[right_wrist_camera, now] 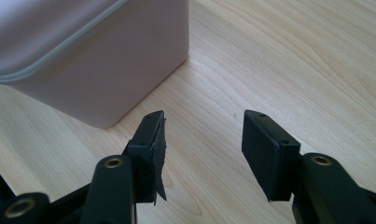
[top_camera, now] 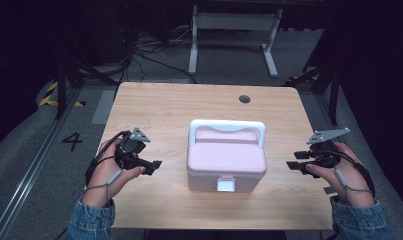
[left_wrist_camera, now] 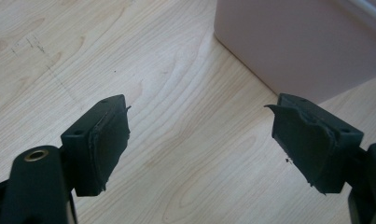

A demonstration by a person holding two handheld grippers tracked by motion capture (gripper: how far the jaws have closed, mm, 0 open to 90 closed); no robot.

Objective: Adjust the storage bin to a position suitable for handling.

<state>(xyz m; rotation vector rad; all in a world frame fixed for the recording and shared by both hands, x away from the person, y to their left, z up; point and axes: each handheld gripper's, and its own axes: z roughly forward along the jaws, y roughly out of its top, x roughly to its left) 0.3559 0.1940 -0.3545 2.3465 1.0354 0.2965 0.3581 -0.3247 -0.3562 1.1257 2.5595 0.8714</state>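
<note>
A pink box (top_camera: 226, 158) with a white handle (top_camera: 227, 127) and a white front latch (top_camera: 225, 184) stands closed in the middle of the wooden table (top_camera: 169, 107). My left gripper (top_camera: 155, 166) rests left of the box, jaws open and empty, pointing toward it; a corner of the box (left_wrist_camera: 297, 42) fills the upper right of the left gripper view. My right gripper (top_camera: 292, 165) sits right of the box, open with nothing between its pads. In the right gripper view the box (right_wrist_camera: 97, 60) lies to the upper left, just beyond the left jaw.
A round hole (top_camera: 244, 98) marks the table's far right part. Beyond the table stand a white frame (top_camera: 234, 30) and loose cables (top_camera: 139, 50) on the floor. Bare wood lies on both sides of the box.
</note>
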